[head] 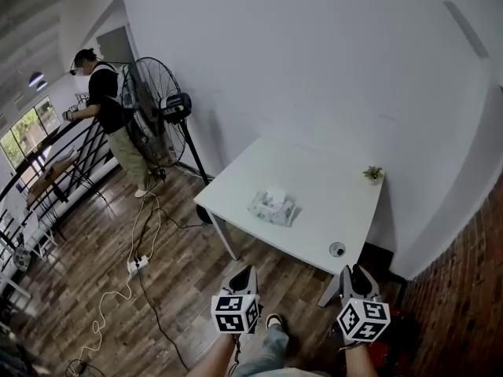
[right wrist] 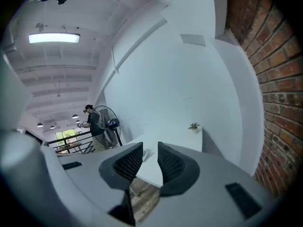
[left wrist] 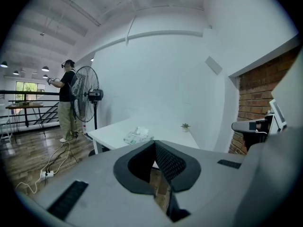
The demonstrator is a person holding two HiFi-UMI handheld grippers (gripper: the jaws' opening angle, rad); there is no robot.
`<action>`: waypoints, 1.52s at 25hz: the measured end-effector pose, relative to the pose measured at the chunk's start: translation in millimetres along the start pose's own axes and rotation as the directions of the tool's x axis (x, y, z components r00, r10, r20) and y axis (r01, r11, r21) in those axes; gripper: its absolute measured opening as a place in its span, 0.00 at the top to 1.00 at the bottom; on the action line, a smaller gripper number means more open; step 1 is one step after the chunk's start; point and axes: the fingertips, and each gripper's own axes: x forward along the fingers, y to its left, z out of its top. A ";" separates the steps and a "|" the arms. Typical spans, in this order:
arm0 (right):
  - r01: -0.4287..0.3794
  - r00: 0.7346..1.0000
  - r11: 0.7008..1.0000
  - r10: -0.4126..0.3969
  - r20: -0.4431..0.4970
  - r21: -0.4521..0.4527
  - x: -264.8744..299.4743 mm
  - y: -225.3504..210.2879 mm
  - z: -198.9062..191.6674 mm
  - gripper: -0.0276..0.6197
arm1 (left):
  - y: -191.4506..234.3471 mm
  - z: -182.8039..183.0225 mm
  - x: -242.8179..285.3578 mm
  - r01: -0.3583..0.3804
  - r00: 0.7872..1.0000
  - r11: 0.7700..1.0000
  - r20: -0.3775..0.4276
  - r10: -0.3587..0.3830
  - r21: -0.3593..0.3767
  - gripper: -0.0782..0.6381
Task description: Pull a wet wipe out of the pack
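The pack (head: 271, 210) is lying mid-bench (head: 334, 185), well apart from both tools. The left hand-held gripper (head: 245, 273) is hanging with its jaws together, empty; the right hand-held gripper (head: 354, 275) is showing a narrow gap, also empty. The wipe (head: 275, 195) poking from the pack is probably soft, damp and tear-prone, so pinching its raised fold looks best.

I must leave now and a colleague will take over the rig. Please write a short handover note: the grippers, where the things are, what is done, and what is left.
Left gripper: shut, empty, held low, short of the table's near edge.
Right gripper: slightly open, empty, also short of the table.
Wet wipe pack: lies near the middle of the white table. Something white seems to stick up from its top. Neither gripper touches it.
Done: nothing on the pack yet.
Left: go up to the table, probably steady the pack with one gripper, then pinch the wipe with the other and pull it out.
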 end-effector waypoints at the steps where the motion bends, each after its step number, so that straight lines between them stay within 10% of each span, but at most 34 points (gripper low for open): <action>1: -0.007 1.000 1.000 0.007 0.003 -0.005 9.7 3.2 3.7 0.81 | 6.6 3.9 7.9 -0.005 1.000 1.000 0.004 0.005 -0.008 0.89; 24: 0.035 0.998 0.998 -0.032 0.046 -0.059 215.2 28.7 74.5 0.81 | 121.3 101.3 189.8 0.020 0.999 1.000 0.041 -0.020 -0.012 0.89; 38: -0.049 0.996 0.995 0.043 -0.080 -0.081 288.7 53.9 55.9 0.81 | 165.0 86.5 222.5 -0.055 0.998 0.995 -0.015 0.054 -0.084 0.89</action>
